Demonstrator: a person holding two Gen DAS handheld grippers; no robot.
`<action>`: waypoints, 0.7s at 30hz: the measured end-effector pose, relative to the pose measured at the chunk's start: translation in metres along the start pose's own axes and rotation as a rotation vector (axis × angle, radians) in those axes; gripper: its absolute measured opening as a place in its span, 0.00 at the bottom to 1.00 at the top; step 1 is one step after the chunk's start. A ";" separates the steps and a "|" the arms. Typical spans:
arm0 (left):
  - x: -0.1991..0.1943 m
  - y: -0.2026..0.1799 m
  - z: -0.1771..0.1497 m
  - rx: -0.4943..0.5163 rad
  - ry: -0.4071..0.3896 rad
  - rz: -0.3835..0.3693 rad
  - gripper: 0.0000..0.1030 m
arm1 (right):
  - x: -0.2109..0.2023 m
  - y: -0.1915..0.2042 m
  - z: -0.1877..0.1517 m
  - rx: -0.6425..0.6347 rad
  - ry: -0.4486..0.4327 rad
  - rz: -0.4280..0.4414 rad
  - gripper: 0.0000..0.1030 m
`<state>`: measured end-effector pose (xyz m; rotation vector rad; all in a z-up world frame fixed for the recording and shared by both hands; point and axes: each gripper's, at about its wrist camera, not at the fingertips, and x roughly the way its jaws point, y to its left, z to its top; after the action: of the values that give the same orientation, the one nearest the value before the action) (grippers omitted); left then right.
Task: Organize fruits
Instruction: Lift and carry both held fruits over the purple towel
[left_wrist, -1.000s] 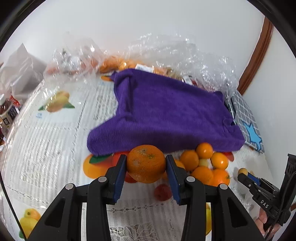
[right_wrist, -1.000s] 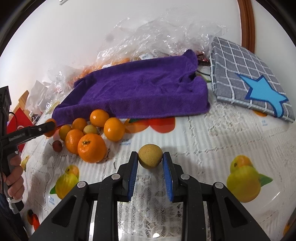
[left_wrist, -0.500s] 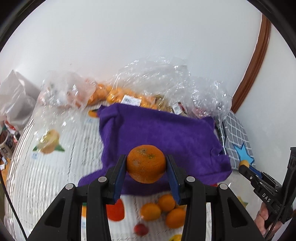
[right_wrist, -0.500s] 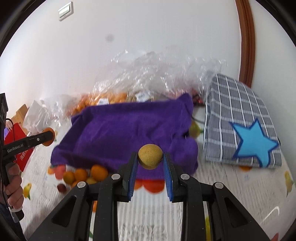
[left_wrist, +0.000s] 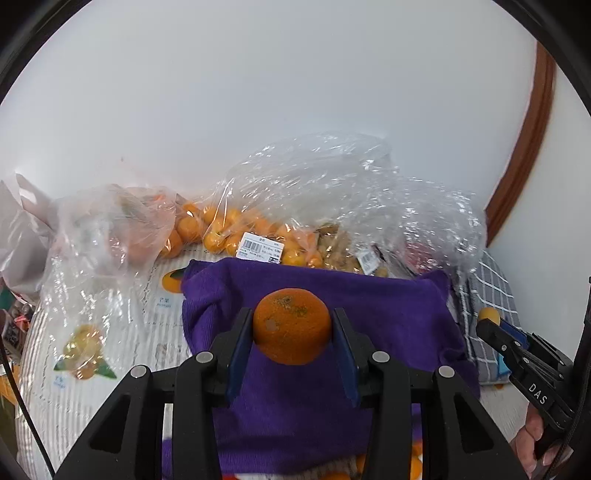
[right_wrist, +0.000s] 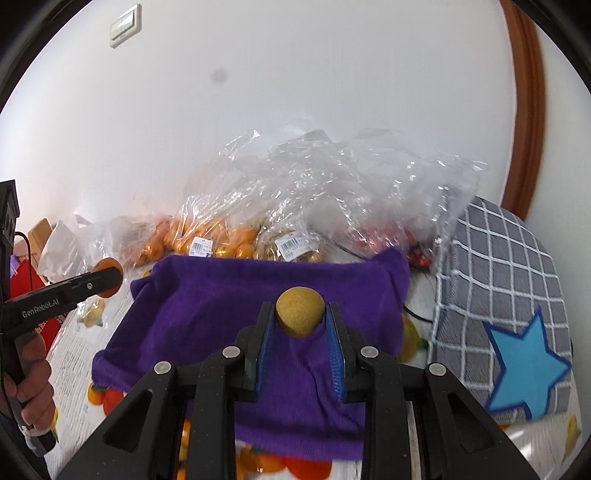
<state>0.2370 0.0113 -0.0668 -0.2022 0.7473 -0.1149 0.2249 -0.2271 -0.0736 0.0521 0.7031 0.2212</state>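
Both grippers loaded. Left gripper (left_wrist: 291, 334) clamped on a round dimpled orange mandarin (left_wrist: 291, 325), jaws partly apart to fit it. Right gripper (right_wrist: 300, 319) squeezed nearly closed on a small round tan-yellow fruit (right_wrist: 300, 312), maybe a longan, can't say. Both fruits hang in the air over the rumpled purple towel (left_wrist: 388, 306), which lies directly ahead and below each gripper, spread left to right across the fruit-print table (left_wrist: 85, 332). Neither hand looks clearly nearer to it. Clear plastic bags of oranges (left_wrist: 229, 229) sit at the far edge by the wall; grey checked cloth with blue star (right_wrist: 517, 332) right. Likely drop spot: the towel, straight down.
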 end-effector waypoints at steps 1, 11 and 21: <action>0.007 0.001 0.001 -0.007 0.007 0.001 0.39 | 0.007 0.000 0.002 0.000 0.007 0.004 0.26; 0.065 0.012 -0.005 -0.037 0.107 0.015 0.39 | 0.073 -0.007 -0.005 -0.004 0.124 -0.008 0.26; 0.091 0.013 -0.022 -0.029 0.213 0.011 0.39 | 0.105 -0.011 -0.021 -0.009 0.207 -0.036 0.26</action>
<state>0.2886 0.0044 -0.1463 -0.2156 0.9620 -0.1166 0.2907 -0.2150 -0.1579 0.0082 0.9088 0.1968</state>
